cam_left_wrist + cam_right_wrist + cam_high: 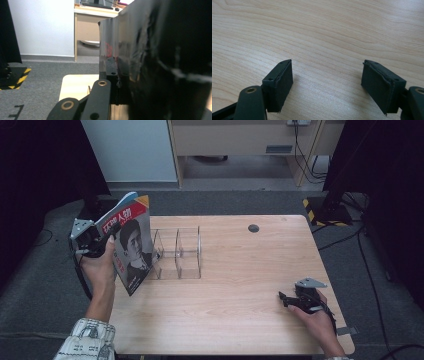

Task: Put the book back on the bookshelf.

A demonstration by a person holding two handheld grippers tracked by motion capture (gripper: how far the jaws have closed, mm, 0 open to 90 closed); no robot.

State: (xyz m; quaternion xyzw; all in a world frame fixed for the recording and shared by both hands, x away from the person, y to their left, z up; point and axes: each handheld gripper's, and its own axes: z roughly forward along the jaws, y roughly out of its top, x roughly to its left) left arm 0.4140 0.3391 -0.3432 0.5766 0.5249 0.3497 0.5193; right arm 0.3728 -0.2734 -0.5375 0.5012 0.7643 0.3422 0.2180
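Holding a magazine (131, 245) upright above the desk's (235, 310) left edge, left gripper (100, 244) clamped tight on the spine side, cover turned toward the camera. Seen up close from the left gripper view, glossy pages (110, 45) pinched flat against the one visible black pad, no slack apparent. Stood just right of the magazine and partly behind it: a clear acrylic rack (177, 252) with upright dividers, judged the likely destination. Best handled, by this reading, with the lower edge lined up square over one slot, then lowered straight between the dividers, grip kept firm until the bottom rested; any tilt risked catching a divider or nudging the light rack. Farther right, near the desk's front corner, right gripper (286, 299) rested on the wood, jaws spread wide and holding nothing, well placed to steady the rack if needed.
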